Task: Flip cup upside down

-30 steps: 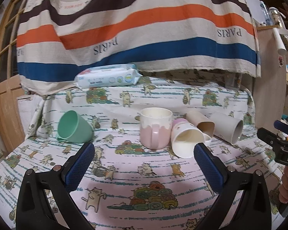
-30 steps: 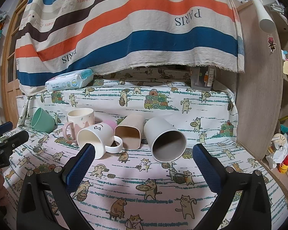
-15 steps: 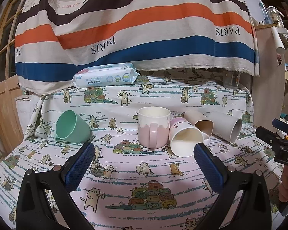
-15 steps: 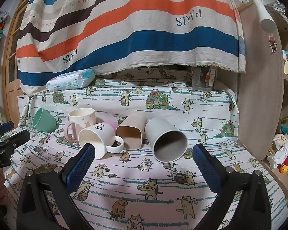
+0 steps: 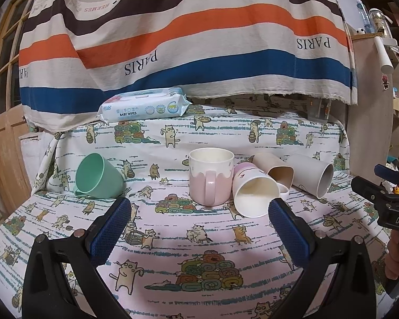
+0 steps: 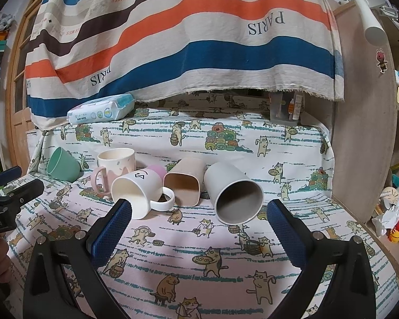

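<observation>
While both tools hover spread and empty, the left tool (image 5: 198, 226) faces the upright pink mug (image 5: 211, 178) on the tabletop (image 5: 199, 242). Four cups lie tipped around it, the grey cup (image 6: 234, 192) nearest the right tool (image 6: 198, 226).

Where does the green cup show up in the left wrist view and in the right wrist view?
Left wrist: green cup left of centre, on its side, left of the pink mug.
Right wrist: green cup far left, beyond the left tool.
Shared landmark: wipes pack at the back.
</observation>
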Tool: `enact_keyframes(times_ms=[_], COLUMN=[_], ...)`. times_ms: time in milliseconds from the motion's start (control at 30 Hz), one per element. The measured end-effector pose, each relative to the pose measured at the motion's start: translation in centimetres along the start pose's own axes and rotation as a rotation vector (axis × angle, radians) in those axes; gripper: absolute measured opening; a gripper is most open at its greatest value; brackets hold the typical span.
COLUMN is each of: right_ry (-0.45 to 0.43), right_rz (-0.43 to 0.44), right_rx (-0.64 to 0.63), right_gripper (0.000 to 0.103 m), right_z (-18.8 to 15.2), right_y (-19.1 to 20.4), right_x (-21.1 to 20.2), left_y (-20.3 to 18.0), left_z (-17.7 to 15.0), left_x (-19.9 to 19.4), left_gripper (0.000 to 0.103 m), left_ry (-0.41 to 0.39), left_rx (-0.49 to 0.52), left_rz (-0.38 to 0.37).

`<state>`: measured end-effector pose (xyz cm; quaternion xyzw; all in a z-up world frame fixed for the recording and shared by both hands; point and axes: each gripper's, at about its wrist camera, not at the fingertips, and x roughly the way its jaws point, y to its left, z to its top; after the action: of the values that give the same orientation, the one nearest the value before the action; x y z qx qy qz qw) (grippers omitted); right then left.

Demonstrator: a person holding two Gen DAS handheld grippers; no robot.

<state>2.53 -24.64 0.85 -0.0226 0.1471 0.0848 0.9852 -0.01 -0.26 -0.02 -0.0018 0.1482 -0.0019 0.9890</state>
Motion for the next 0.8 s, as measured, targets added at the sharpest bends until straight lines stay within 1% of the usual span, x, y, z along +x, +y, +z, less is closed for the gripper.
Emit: enact_keyframes(times_ms=[433,533,633,733,800], right_ry=[-0.006,0.029,0.054,0.069,0.103], right_rz=[0.017,0.037,0.070,0.078,0.086], right_rx=[0.001,0.001,0.034,0.045,0.037], right_gripper=[0.102,0.102,0.102,0.102,0.102], right_z=[-0.2,0.0,1.5,3.8,5.8], right_y=[0.0,-0.2,-1.2,-2.6,-3.6], right_x=[-0.1,0.0,-0.2,-0.3,0.1], left_y=[0.1,0.1,0.0,-0.1,-0.2], left_z=[0.0,0.0,0.0,0.1,0.4], left_x=[0.1,0.1,0.1,0.0,0.1], left_gripper=[0.102,0.102,0.102,0.102,0.102], left_ry=[0.002,0.007,0.008,0.007,0.010], left_rx=[-0.005,-0.004,-0.001,-0.001,0.012], left_rz=[0.005,-0.001,-0.012,-0.023,-0.027])
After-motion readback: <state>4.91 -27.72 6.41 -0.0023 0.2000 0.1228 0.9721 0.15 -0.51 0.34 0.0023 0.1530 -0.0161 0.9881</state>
